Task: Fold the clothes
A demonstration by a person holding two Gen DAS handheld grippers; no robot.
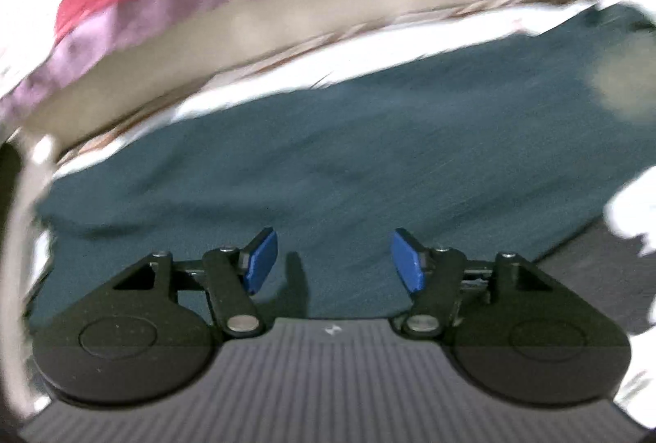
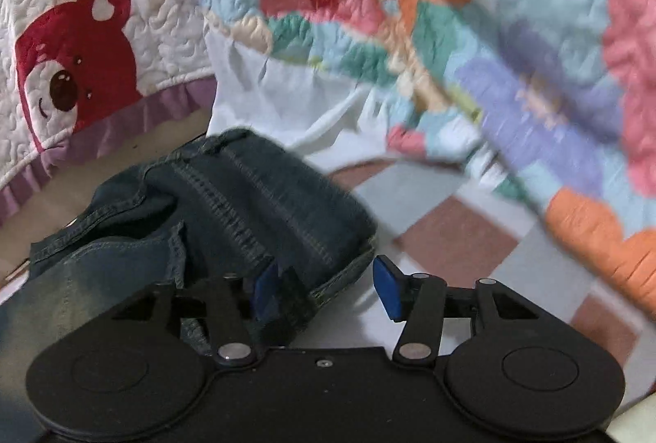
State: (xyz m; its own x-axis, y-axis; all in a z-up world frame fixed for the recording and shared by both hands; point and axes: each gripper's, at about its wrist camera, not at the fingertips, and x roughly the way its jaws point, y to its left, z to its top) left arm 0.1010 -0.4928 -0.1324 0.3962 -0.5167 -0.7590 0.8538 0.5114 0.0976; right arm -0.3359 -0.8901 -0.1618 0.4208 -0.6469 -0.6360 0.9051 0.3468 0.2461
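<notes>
**Left wrist and right wrist views: jeans mid-fold, both tongs released**

Left wrist view is badly motion-blurred. The left gripper (image 1: 332, 260) has its blue pads spread with nothing between them, hovering over the flat dark denim of the jeans (image 1: 328, 139), which lie across the patterned bed sheet (image 1: 262, 90).

Right wrist view is sharper. The right gripper (image 2: 326, 289) is also released: its left pad (image 2: 264, 289) sits against the folded hem end of the jeans (image 2: 254, 197), while the other pad stands clear over the checked sheet (image 2: 455, 234). No pinch visible. Bear quilt (image 2: 82, 45) and floral quilt (image 2: 451, 33) sit behind, near but not on the denim.

Judgement: a re-grip is probably next. To do it well, take both hem layers fully between the pads, not just the top edge. Match the left tongs on the far side, lift evenly, keep the seams aligned and stay clear of the quilts.
</notes>
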